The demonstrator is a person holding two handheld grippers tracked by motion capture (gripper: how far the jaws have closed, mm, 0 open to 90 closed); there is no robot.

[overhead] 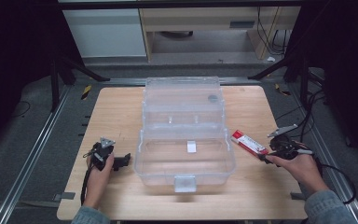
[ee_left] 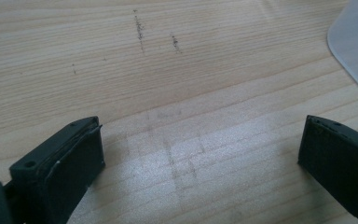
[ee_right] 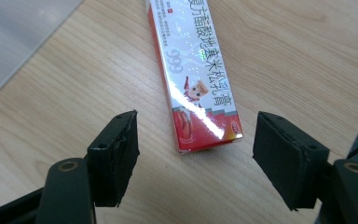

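1. A pale wooden table (overhead: 121, 112) stands on grey floor in a dark room.
2. A red-and-white cardboard box (ee_right: 193, 70) lies just beside the clear plastic case (overhead: 185, 135).
3. The right gripper (ee_right: 196, 154) gapes around the box's end, untouching.
4. The left gripper (ee_left: 200, 154) gapes over bare wood.

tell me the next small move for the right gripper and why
Probably ease the right gripper forward so its open jaws straddle the near end of the red and white carton, then close. The carton lies flat on the wooden table, lined up between the jaws but just ahead of them, untouched, beside the open clear plastic box.
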